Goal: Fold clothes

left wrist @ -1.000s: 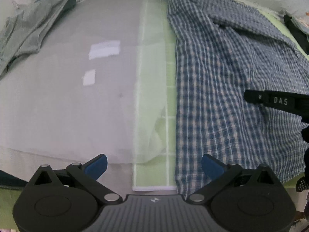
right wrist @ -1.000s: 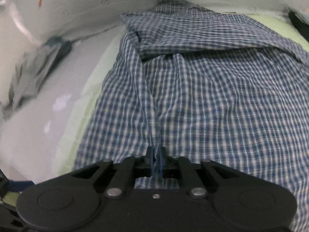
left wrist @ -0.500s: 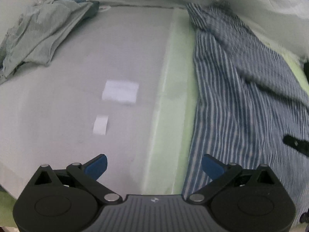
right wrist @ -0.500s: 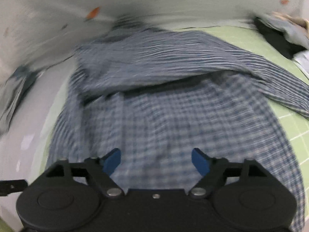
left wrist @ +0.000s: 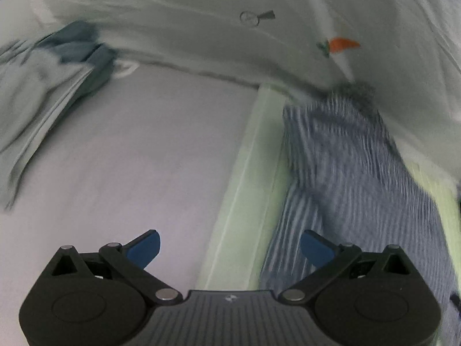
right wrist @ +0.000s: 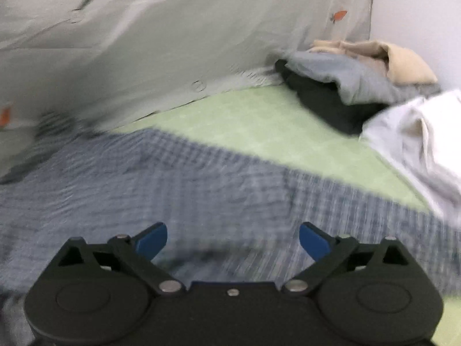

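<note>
Released since a second ago: right hand-held gripper [right wrist: 232, 238] now spread above checked shirt [right wrist: 201, 178]; left hand-held gripper [left wrist: 230, 245] spread beside it, likely repositioning.

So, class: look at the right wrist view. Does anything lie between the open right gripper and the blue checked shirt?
Nothing visible does. The right gripper is open directly over the blue checked shirt. The pile of clothes lies beyond, off to the right.

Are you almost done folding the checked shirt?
Not yet. The blue-and-white checked cotton shirt lies spread on the pale green mat, without neat folds. Both the left tongs and right tongs are open, holding nothing. The heaped clothes wait too.
</note>
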Available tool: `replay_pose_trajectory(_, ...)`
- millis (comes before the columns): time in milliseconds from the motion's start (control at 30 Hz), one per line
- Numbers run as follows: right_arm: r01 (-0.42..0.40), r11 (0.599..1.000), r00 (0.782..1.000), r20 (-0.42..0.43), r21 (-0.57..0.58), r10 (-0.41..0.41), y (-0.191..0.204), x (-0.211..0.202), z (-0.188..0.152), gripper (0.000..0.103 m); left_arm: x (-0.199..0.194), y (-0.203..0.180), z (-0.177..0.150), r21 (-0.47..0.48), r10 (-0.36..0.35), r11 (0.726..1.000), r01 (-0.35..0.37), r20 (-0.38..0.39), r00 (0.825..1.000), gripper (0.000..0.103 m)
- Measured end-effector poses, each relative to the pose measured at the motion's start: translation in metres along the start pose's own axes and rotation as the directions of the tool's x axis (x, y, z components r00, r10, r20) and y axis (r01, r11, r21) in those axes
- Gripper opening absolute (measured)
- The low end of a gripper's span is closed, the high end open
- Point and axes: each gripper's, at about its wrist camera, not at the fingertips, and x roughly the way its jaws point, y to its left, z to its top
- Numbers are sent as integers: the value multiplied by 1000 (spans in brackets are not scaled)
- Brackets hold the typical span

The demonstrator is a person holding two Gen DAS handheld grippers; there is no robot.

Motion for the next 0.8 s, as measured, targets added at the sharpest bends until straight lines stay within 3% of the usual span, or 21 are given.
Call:
replay_pose_trajectory(100, 23, 999, 999, -36, 32, -22, -15, 32, 18, 97, 27, -13, 37, -27, -15, 1000, 15, 8, 1000, 101)
replay_pose_trajectory(167, 30, 999, 998, -55, 42, -28, -19, 43, 22, 88, 45, -21, 59, -44, -27, 999, 27, 9, 1000, 98)
replay_pose_trajectory(233, 16, 998, 998, -68, 59, -12, -22, 50, 23, 63, 62, -26, 74, -54, -32, 998, 32, 6, 999, 95)
replay_pose_trajectory(300, 15, 998, 995, -98, 59, -9, -21, 57, 22, 51, 77, -30, 86, -54, -22, 998, 22, -7, 1000, 86)
replay_pose_trajectory(367, 17, 999, 995, -95, 39, -13, -18, 58, 21, 47, 90, -30, 93, -54, -14, 998, 12, -28, 1000, 69)
replay_pose_trajectory(400, 7, 1000, 995, -96, 26, -5, -16, 58, 22, 39, 95, -29, 95, -60, -10, 998, 8, -38, 999, 63)
replay_pose_trajectory(500, -31, 1000, 995, -96, 1, 31, -12, 57, 24, 9, 106, -27, 99, -97, -28, 995, 22, -58, 998, 23)
replay_pose_trajectory(533, -45, 999, 994, -96, -4, 44, -11, 58, 25, 8, 109, -27, 99, -113, -46, 993, 39, -59, 997, 4)
replay_pose_trajectory(600, -34, 999, 997, -71, -33, 31, -8, 55, 30, 7, 111, -31, 101, -130, -49, 991, 43, -47, 998, 4)
replay_pose_trajectory(800, 13, 993, 996, 88, -115, -3, 2, 30, 66, 6, 88, -67, 129, -47, -6, 999, 9, 59, 998, 4)
